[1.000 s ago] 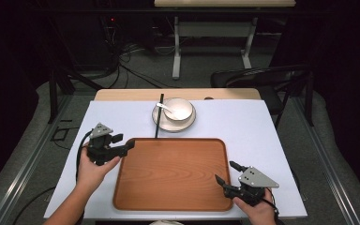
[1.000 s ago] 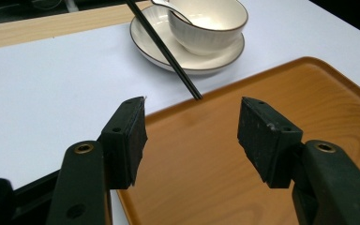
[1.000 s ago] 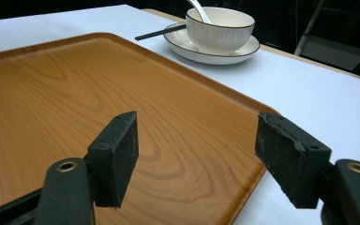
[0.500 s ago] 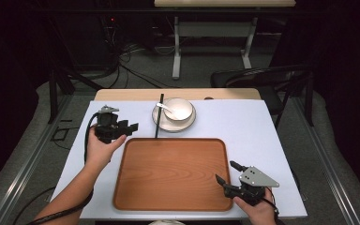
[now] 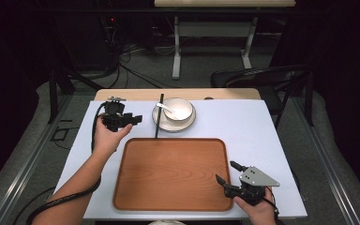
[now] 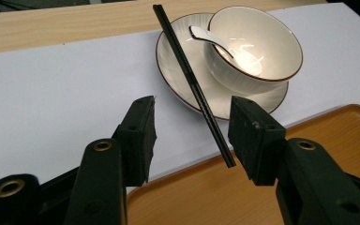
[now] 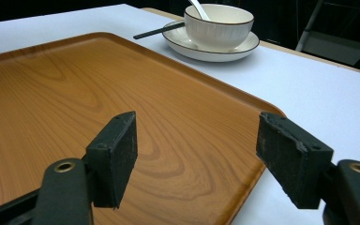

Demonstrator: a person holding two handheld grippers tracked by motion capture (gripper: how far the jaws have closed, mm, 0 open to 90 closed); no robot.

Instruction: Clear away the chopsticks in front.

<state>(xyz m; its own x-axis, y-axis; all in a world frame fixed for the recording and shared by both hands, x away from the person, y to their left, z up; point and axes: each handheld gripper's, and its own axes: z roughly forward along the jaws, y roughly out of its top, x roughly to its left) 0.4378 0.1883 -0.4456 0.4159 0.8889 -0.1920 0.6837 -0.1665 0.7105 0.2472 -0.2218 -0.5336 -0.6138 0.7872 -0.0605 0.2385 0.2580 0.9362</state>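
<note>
A white bowl point(image 5: 179, 109) with a spoon point(image 5: 165, 107) in it stands on a white saucer point(image 5: 174, 122) at the table's far middle. Black chopsticks point(image 5: 158, 116) lie across the saucer's left rim, their near end reaching the wooden tray point(image 5: 171, 173). My left gripper point(image 5: 130, 120) hovers open just left of the chopsticks; in the left gripper view point(image 6: 192, 136) the chopsticks point(image 6: 194, 85) pass close to the right jaw. My right gripper point(image 5: 227, 172) rests open at the tray's near right corner, with the tray point(image 7: 75, 98) between its jaws point(image 7: 197, 140) and the bowl point(image 7: 218, 26) beyond.
A white sheet point(image 5: 243, 126) covers the table, with a strip of bare wood point(image 5: 136, 94) at the far edge. A black chair point(image 5: 262, 82) stands behind the table at right. Cables lie on the floor beyond, under another table point(image 5: 211, 28).
My left gripper has moved away from the tray's left edge, forward and right, up to the chopsticks beside the saucer. The right gripper has stayed in place.
</note>
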